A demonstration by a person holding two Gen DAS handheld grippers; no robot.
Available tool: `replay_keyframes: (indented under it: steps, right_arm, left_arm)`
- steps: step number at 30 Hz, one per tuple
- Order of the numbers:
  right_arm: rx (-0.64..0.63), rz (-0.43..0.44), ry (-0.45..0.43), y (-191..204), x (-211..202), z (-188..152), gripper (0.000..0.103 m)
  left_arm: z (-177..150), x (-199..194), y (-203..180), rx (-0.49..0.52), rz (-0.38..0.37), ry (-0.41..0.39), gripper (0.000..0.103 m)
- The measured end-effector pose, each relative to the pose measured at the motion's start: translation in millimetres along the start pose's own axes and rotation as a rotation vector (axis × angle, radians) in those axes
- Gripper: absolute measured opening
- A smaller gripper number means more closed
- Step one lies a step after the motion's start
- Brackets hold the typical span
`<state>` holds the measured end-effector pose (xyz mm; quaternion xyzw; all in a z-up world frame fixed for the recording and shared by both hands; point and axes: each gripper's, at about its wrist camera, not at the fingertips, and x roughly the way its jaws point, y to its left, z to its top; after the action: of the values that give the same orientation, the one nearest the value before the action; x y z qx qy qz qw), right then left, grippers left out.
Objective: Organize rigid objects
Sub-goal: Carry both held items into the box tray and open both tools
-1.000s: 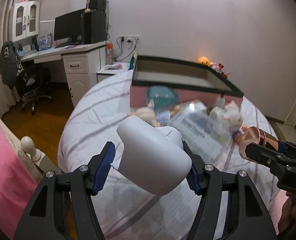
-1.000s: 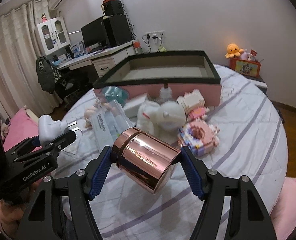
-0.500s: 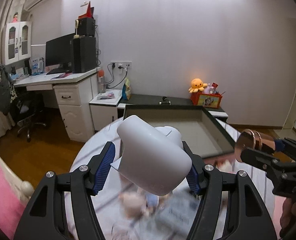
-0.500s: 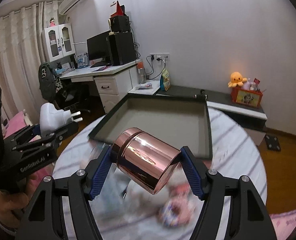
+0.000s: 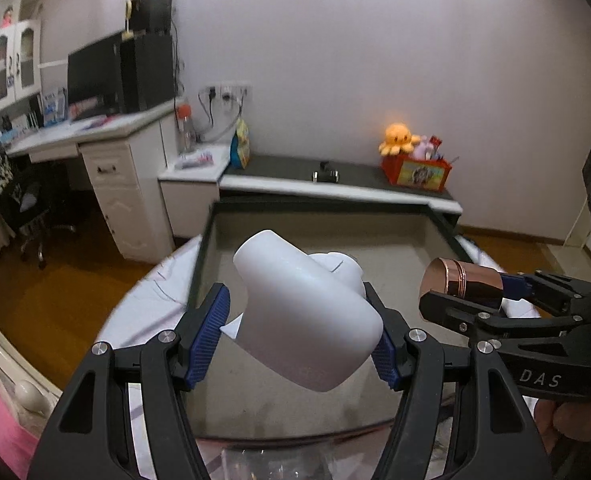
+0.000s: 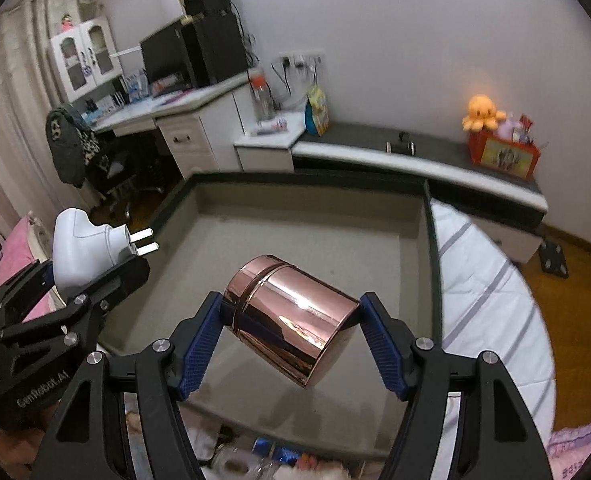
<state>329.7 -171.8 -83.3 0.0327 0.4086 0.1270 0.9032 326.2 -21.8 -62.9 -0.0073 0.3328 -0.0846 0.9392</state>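
- Left gripper (image 5: 299, 344): clamped on a white plug adapter (image 5: 303, 312), blue pads pressed against both of its flanks. The right wrist view shows its two metal pins pointing towards the far side of the box.
- Right gripper (image 6: 291, 340): clamped on a rose-gold metal tin (image 6: 291, 316), which lies tilted between the pads with its lidded end up and away.
- Change noted — a second ago both tools hung over the loose clutter on the striped bedspread (image 6: 491, 300), short of the box. Now both loads hang above the open storage box (image 5: 323, 212), adapter towards its left side, tin towards its right. The grip on each item is unchanged.
- Box interior: the grey floor appears bare, and nothing can be seen inside it. Its dark rim frames both loads in each view.
- Near edge of the box: blurred remaining items show at the bottom of both views, too indistinct to identify.
- Judgement: transport looks all but complete, leaving lowering and release. Neither item touches the box floor yet, so a drop from here risks the tin rolling.
- Beyond the box: a low cabinet carries an orange octopus plush (image 5: 399, 138).
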Motion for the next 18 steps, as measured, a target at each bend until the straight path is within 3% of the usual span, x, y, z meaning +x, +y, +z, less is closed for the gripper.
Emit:
replay_keyframes:
  steps: [6, 8, 14, 18]
  right_arm:
    - [0.041, -0.013, 0.073, -14.6, 29.9, -5.1, 0.072]
    - [0.059, -0.003, 0.080, -18.0, 32.3, -6.5, 0.082]
    - [0.084, 0.003, 0.066, -23.9, 23.0, -10.4, 0.085]
    - [0.119, 0.006, 0.007, -27.0, -1.4, -16.2, 0.087]
  left_arm:
    - [-7.4, 33.8, 2.3, -0.010, 0.006, 0.084, 0.066]
    - [-7.6, 35.3, 3.6, -0.012, 0.010, 0.088, 0.069]
    - [-6.6, 11.9, 6.1, -0.004, 0.045, 0.028, 0.099]
    - [-7.1, -18.9, 7.0, 0.014, 0.092, -0.035, 0.103]
